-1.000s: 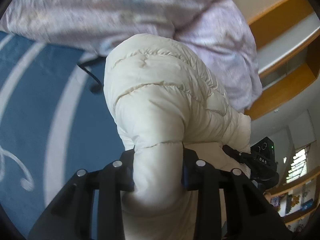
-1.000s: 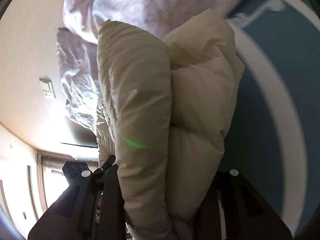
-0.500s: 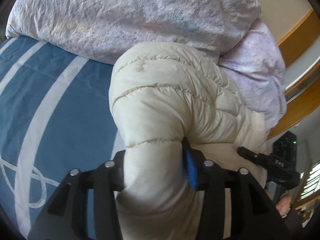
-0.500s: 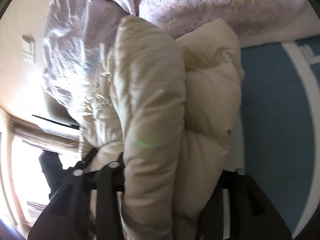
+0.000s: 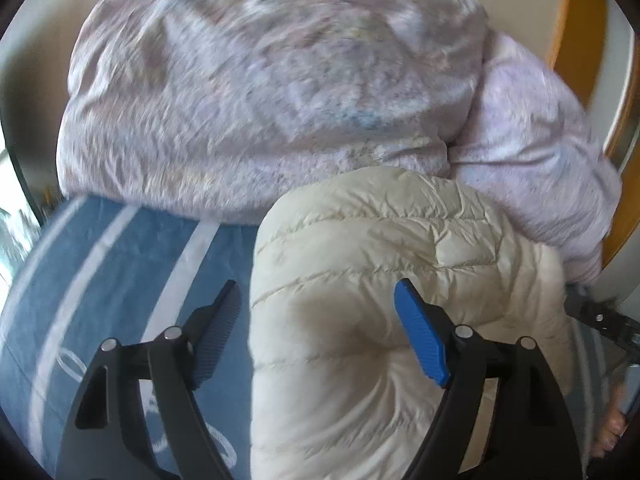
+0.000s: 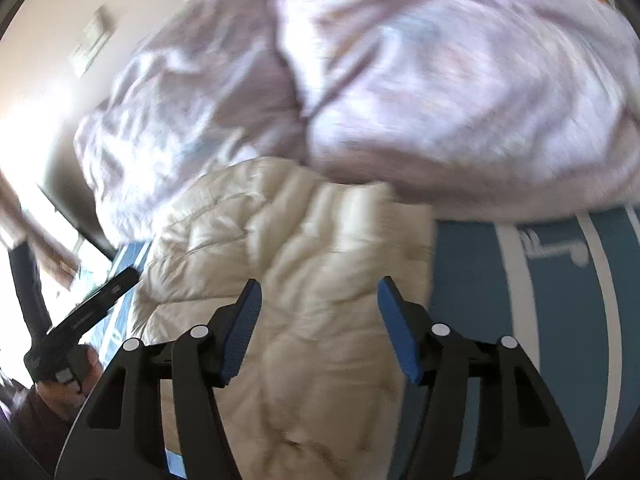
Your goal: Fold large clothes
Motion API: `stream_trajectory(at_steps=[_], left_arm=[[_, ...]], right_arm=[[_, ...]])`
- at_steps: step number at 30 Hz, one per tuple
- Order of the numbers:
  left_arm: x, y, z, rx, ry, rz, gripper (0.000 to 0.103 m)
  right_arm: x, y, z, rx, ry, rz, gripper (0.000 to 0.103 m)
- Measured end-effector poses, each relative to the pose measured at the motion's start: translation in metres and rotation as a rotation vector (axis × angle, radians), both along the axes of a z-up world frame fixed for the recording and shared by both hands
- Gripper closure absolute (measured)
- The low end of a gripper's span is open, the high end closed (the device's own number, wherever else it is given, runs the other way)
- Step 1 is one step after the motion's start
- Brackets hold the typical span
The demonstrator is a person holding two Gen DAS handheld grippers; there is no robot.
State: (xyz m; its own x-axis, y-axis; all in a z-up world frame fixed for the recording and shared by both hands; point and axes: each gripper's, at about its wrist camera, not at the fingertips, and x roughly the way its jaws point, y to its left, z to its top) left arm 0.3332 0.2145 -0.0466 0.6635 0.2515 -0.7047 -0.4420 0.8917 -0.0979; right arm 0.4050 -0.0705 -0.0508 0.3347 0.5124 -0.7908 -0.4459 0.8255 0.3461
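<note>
The left gripper [image 5: 318, 328] has just been opened; its fingers [image 5: 420, 336] stand released, with the jacket [image 5: 380, 280] bulging between them but not pinched. The right gripper [image 6: 318, 328] has likewise just been opened, its fingers [image 6: 396, 332] clear above the same jacket [image 6: 304, 264]. The jacket is seen folded on the blue bed sheet [image 5: 100, 272], pressed against a lilac duvet [image 5: 260, 92]. Being puffy, the fold may be sprung open once freed, or snagged by a withdrawing finger. No legible writing is shown.
</note>
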Motion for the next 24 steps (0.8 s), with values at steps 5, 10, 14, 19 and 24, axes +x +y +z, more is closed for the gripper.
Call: stream_trajectory(at_steps=[5, 10, 14, 19, 24], left_arm=[[0.020, -0.022, -0.019, 0.118, 0.071, -0.038, 0.024], [0.025, -0.030, -0.033, 0.137, 0.089, -0.064, 0.024], [0.028, -0.027, -0.042, 0.129, 0.102, -0.071, 0.020], [0.030, -0.023, -0.050, 0.117, 0.104, -0.071, 0.017], [0.032, -0.025, -0.055, 0.118, 0.105, -0.071, 0.015]], right_arm=[[0.006, 0.048, -0.030, -0.109, -0.009, 0.025, 0.043], [-0.001, 0.050, -0.047, -0.162, -0.020, 0.002, 0.043], [0.001, 0.048, -0.060, -0.158, -0.015, -0.018, 0.041], [0.001, 0.051, -0.074, -0.149, -0.016, -0.025, 0.039], [0.001, 0.049, -0.082, -0.137, -0.024, -0.029, 0.037]])
